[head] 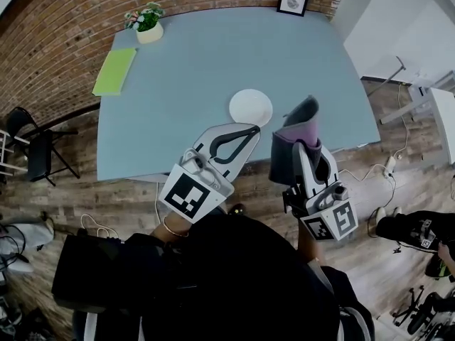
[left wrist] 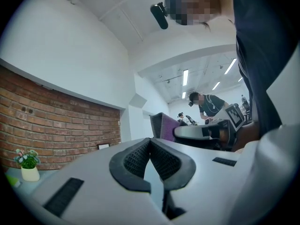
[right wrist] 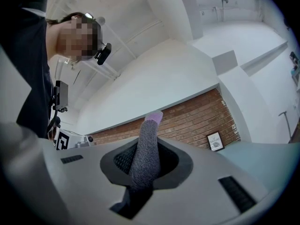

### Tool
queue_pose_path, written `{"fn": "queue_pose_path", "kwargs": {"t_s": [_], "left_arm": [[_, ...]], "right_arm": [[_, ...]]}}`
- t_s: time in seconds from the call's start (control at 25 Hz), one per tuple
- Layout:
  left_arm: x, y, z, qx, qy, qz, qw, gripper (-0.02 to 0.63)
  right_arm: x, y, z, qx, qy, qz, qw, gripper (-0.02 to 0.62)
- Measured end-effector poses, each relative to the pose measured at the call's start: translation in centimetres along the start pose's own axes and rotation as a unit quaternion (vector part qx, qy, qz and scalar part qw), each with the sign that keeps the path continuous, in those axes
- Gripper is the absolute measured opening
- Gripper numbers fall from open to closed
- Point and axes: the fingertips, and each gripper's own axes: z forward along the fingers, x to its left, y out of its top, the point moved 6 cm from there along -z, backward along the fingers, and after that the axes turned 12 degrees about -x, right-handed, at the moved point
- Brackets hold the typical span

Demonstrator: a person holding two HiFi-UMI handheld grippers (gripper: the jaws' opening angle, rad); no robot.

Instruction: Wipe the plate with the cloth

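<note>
Blue-grey table bore 1 white plate, brick wall behind, left gripper clenched empty, right gripper clamped grey cloth.

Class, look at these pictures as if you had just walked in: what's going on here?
A person stands at a blue-grey table with a claw in each hand. The right claw is shut on a grey and purple cloth, which sticks up out of it. The left claw is shut with nothing in it. A white plate lies on the table just beyond both claws. The cloth is off to its side and not on it, so no wiping shows yet.
</note>
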Motion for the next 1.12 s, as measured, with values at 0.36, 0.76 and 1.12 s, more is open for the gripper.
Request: {"fn": "queue_pose_path", "kwargs": {"t_s": [0.36, 0.76, 1.12], "left_arm": [[0.5, -0.1, -0.8, 0.008, 0.015, -0.011, 0.9998, -0.005], [1.9, -0.7, 0.5, -0.005, 0.001, -0.023, 0.9997, -0.005], [4.7, -1.5, 2.8, -0.007, -0.006, -0.019, 0.9998, -0.005]], "right_arm": [[0.0, -0.5, 0.0, 0.006, -0.002, 0.009, 1.000, 0.041], [-0.6, -0.5, 0.5, 0.009, -0.020, -0.009, 1.000, 0.041], [-3.0, -0.3, 3.2, 0.002, -0.026, -0.022, 0.999, 0.041]]}}
